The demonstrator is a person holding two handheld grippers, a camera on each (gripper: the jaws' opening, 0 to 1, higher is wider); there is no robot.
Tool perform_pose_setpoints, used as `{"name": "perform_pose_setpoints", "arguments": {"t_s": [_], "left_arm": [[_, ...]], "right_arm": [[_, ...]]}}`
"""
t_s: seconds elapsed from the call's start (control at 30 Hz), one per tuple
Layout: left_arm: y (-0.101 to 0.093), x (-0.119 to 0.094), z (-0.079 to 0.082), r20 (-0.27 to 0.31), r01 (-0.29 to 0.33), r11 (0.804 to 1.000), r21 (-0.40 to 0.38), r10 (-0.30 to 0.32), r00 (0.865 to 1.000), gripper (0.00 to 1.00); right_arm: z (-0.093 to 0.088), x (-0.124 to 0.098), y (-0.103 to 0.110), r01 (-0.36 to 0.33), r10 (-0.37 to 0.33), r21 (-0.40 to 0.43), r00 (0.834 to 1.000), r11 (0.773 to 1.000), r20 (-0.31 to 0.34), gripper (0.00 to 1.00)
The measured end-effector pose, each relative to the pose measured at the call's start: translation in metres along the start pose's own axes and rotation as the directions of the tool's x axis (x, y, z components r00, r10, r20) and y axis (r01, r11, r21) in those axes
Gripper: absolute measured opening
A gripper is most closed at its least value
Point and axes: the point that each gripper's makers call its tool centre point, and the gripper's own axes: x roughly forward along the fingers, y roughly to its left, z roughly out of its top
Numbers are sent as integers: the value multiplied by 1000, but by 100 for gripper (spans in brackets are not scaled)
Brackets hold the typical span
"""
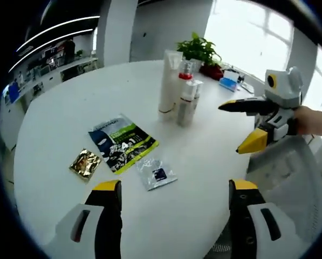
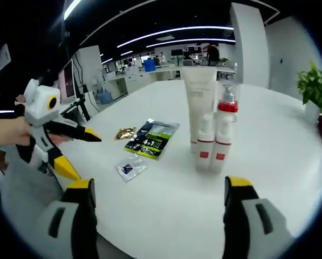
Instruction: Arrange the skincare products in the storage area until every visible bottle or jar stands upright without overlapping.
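A: While the left gripper (image 1: 174,186) is hovering over the near edge of the white round table (image 1: 69,124), what is its view showing?

B: Its jaws are standing wide apart, holding nothing. At about one o'clock from them, the skincare products are standing upright in a tight cluster: a tall white tube (image 1: 169,81), a red-capped pump bottle (image 1: 185,100) and a small white bottle (image 1: 194,97) just beside it. At eleven o'clock, three flat packets are lying: a green-and-black sachet (image 1: 123,142), a gold foil sachet (image 1: 85,164) and a clear sachet (image 1: 156,173). A potted plant (image 1: 199,51) is sitting past the bottles. At three o'clock the right gripper (image 1: 236,127) is coming in, jaws parted, empty.

A: And the right gripper view?

B: Its own jaws are also gaping, gripping nothing. The tube, pump bottle and small bottle (image 2: 204,145) are standing together at twelve o'clock. The sachets are lying at eleven o'clock, well apart from the bottles. At nine o'clock the left gripper is showing, held by a hand (image 2: 7,132), its jaws spread.
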Motion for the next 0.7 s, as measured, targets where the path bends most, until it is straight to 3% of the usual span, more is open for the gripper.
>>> {"name": "perform_pose_setpoints", "arguments": {"t_s": [0.4,0.7], "left_arm": [[-6,-34,-15,46,-44,994,-96,48,998,86],[-7,-57,-30,44,-78,986,-148,86,995,88]], "right_arm": [[3,-20,2,-2,2,-7,1000,1000,8,100],[8,-36,4,6,-7,17,999,1000,41,100]]}}
